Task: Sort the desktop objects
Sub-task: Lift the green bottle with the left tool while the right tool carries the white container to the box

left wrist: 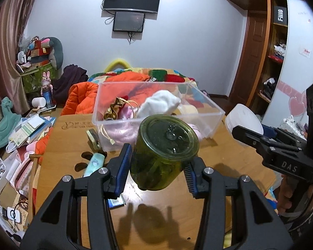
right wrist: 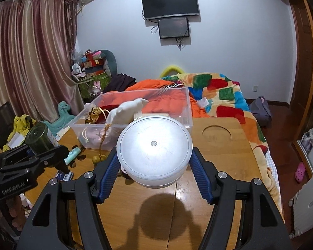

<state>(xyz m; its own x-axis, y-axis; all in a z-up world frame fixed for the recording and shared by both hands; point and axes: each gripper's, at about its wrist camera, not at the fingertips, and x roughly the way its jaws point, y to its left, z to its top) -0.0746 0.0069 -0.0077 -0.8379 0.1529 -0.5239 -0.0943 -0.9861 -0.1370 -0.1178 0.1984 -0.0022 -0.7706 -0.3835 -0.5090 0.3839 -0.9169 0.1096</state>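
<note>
Above the table (left wrist: 229, 145), green jar (left wrist: 163, 153) between left fingers (left wrist: 123, 162), clamped

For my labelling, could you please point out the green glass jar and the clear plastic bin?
green glass jar (left wrist: 167, 139): left wrist view, its flat base.
clear plastic bin (left wrist: 156, 118): left wrist view, near rim.

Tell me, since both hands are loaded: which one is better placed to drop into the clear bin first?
Probably left. Its hand-held gripper holds the green jar just before the clear bin; the right's white round container is wider.
</note>
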